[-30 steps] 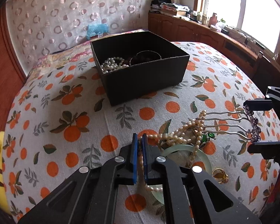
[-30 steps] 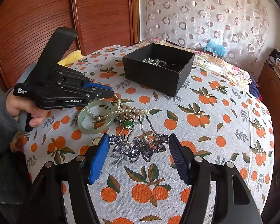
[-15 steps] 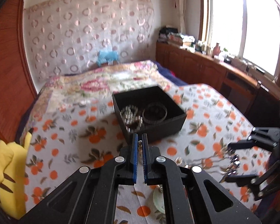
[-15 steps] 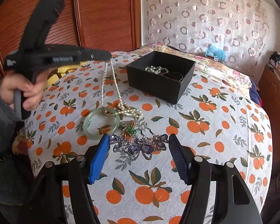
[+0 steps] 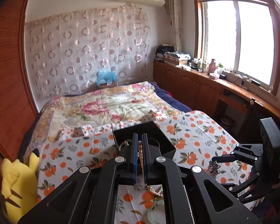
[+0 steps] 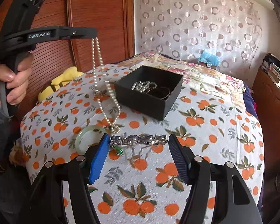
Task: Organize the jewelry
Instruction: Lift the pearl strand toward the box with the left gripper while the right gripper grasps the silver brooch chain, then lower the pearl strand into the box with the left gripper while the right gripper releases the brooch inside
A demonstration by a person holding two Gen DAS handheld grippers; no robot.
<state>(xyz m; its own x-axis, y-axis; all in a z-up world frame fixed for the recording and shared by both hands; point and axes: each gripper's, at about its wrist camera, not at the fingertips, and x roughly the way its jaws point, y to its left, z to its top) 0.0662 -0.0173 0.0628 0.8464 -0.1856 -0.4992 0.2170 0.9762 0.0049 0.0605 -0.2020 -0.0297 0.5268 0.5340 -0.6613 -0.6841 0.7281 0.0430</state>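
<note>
**Pearls lifted over the orange-print bed**

Bedroom, bed under an orange-print cloth (image 6: 205,130), black box (image 6: 149,91) on it with beads inside. Left gripper (image 5: 139,156) nearly closed, pinching a pearl necklace (image 6: 102,78) high above the cloth. Strand hanging roughly vertical as a long pale loop, low end reaching the cloth beside a jade bangle (image 6: 84,136). Right gripper (image 6: 138,158) wide apart, flanking a silvery jewelled hair comb (image 6: 138,140), long axis crosswise between the pads; contact unclear.
</note>
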